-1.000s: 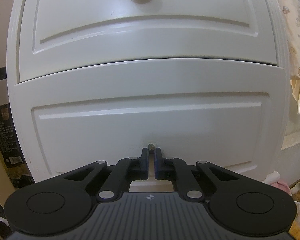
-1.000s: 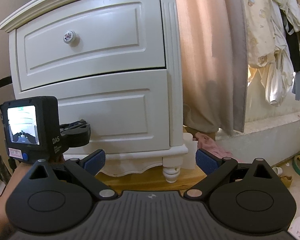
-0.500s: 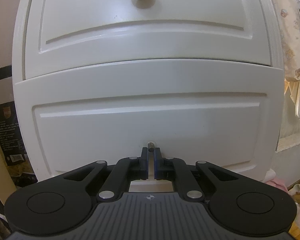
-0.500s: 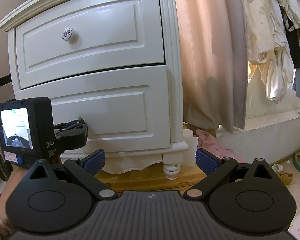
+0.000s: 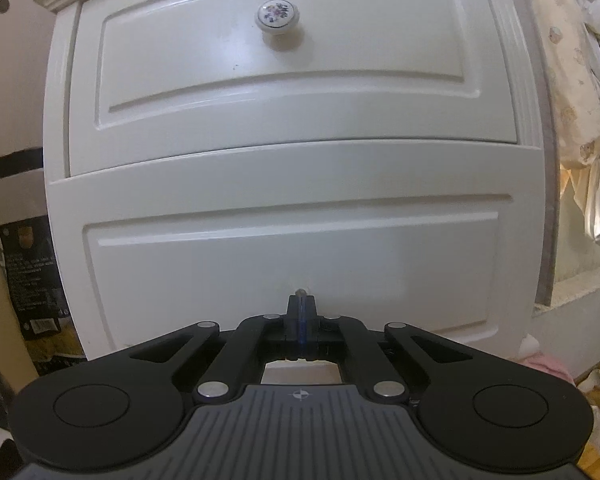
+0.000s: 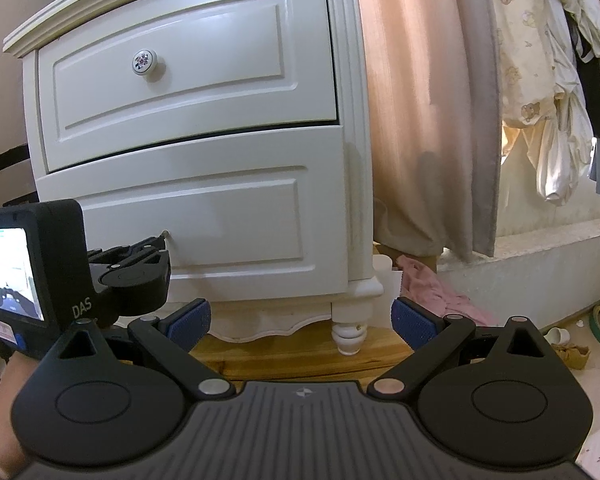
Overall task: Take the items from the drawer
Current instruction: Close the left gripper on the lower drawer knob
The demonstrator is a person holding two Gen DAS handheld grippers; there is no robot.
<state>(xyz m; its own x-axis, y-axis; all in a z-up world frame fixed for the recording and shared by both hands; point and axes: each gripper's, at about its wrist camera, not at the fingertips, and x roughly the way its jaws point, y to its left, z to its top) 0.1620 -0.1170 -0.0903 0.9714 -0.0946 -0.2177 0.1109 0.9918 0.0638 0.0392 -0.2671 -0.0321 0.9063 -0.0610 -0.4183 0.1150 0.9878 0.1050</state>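
Left gripper (image 5: pixel 301 304): black linkage arms, silver rivets, blue-lined pads, grey ribbed body. Right gripper (image 6: pixel 301 318): same build, textured blue pads (image 6: pixel 414 321).

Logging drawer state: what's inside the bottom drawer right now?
Contents cannot be seen. The bottom drawer is only slightly out; its front covers the inside, leaving a thin dark gap under the top drawer. The left gripper is shut on its metal stub.

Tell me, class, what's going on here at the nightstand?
A person holds a claw in each hand. The left claw is shut on a small metal stub where the lower drawer lacks a knob. That drawer stands slightly proud of the upper drawer. The right claw hangs open, empty, apart from the white nightstand.
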